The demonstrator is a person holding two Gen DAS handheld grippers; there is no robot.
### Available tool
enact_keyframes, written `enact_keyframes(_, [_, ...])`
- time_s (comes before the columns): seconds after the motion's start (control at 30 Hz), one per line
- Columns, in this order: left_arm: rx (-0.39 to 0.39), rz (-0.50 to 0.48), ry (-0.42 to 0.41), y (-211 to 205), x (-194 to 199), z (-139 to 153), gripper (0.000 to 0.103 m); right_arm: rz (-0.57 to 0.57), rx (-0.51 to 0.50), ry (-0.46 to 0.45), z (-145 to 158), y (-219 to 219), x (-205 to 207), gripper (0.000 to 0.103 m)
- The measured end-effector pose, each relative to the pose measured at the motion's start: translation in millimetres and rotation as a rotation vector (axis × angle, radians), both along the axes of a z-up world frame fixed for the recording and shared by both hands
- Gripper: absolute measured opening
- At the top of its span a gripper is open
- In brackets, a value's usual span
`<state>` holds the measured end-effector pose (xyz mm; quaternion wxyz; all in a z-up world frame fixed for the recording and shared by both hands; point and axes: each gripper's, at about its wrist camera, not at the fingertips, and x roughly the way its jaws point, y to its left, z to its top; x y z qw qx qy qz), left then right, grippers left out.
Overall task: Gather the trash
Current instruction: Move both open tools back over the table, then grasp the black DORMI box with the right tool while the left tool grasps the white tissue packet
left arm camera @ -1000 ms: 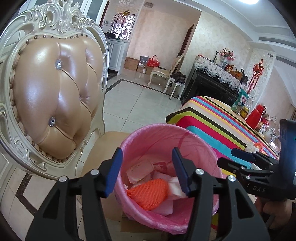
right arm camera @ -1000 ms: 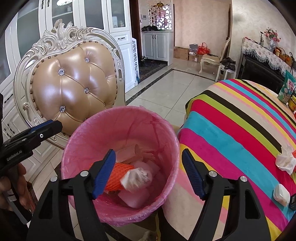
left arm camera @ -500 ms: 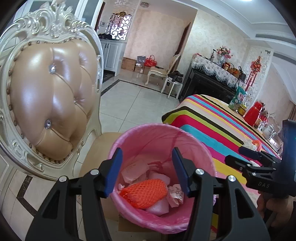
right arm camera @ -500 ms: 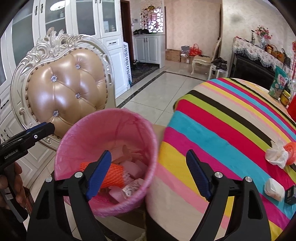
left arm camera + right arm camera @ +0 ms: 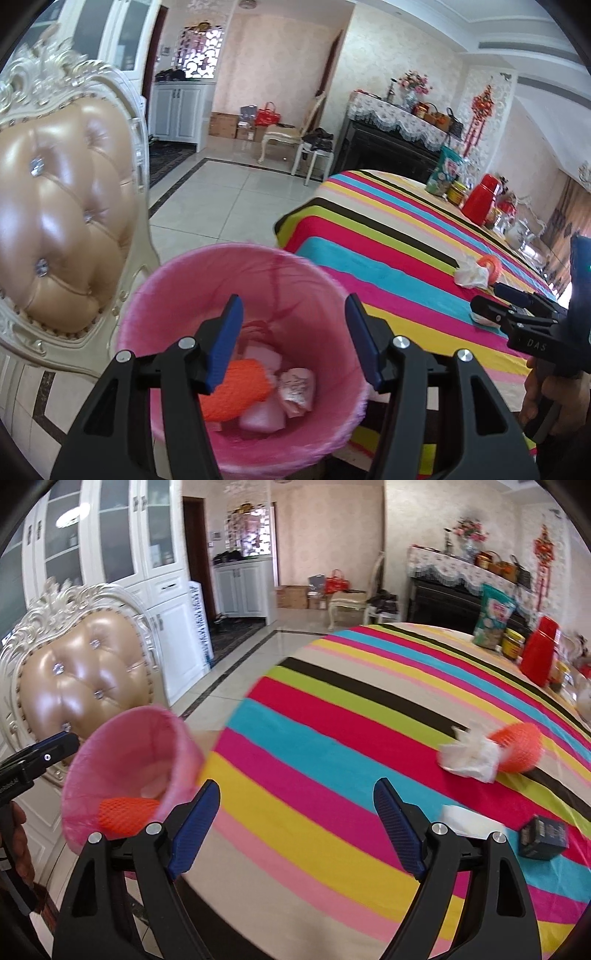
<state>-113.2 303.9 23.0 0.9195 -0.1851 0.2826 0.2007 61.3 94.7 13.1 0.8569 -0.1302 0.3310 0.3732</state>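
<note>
Right tool point(image 5: 295, 827) now over tablecloth point(image 5: 332, 738)

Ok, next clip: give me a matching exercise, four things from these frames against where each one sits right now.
Things:
1. orange foam net sleeve
2. crumpled white tissue
3. small dark box
4. red thermos

Places:
A. far end of the striped tablecloth, beside a yellow-lidded jar
B. inside the pink-lined trash bin
C. near edge of the cloth, right of the right tongs
D. mid-cloth, against another orange net

Pairs: 1-B, 2-D, 3-C, 4-A
</note>
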Motion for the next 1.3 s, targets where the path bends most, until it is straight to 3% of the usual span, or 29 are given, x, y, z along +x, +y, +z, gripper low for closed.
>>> enact_keyframes(0.7, [0.041, -0.195, 0.062, -98, 110, -3, 0.059, -0.395, -0.001, -0.006, -24, -187, 121, 0.091])
enact_keyframes(1.3, [0.036, -0.386, 0.094, -180, 199, -25, 0.061, -0.494, -0.058, 0.053, -59, -226, 167, 0.091])
